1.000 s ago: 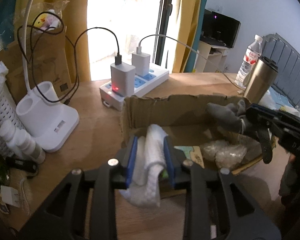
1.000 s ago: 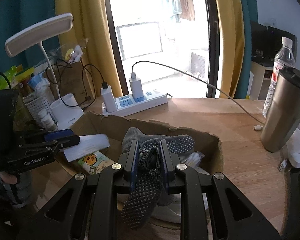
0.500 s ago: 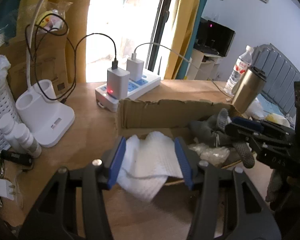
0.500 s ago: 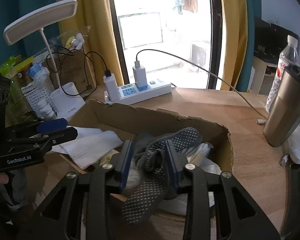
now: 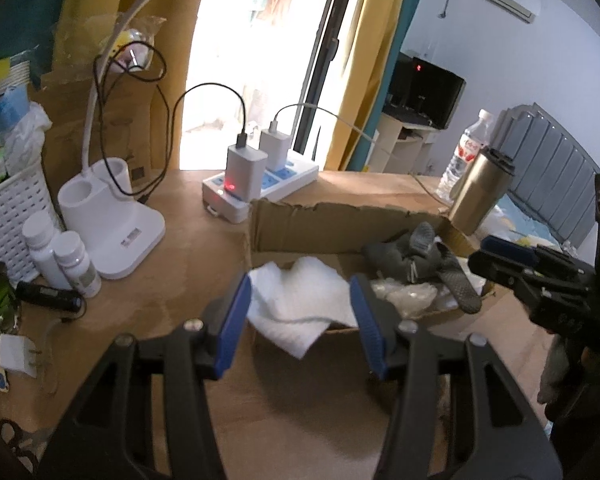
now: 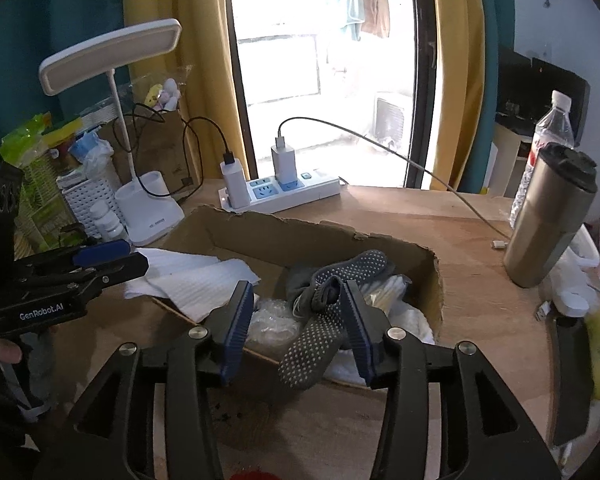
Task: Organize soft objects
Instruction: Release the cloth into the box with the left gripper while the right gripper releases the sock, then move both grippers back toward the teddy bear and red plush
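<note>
A torn cardboard box point(image 5: 340, 220) point(image 6: 300, 236) sits on the wooden table. A white cloth point(image 5: 300, 304) point(image 6: 196, 280) lies draped over the box's near left edge. A grey sock with grip dots point(image 6: 324, 312) point(image 5: 428, 256) lies in the box and hangs over its near edge. My left gripper point(image 5: 300, 320) point(image 6: 112, 260) is open and empty, just behind the cloth. My right gripper point(image 6: 296, 328) point(image 5: 500, 256) is open and empty, with the sock lying loose between its fingers. Clear plastic wrap point(image 6: 272, 320) and other white fabric point(image 6: 412, 324) also lie in the box.
A white power strip with chargers point(image 6: 280, 192) and a desk lamp base point(image 5: 112, 216) stand behind the box. A steel tumbler point(image 6: 548, 216) and a water bottle point(image 6: 548, 136) are at the right. A white basket point(image 5: 8, 208) and small bottles point(image 5: 60, 260) are at the left.
Both grippers opened and let go: the white cloth dropped onto the box's left edge and the grey sock dropped into the box. Both grippers have pulled back a little.
</note>
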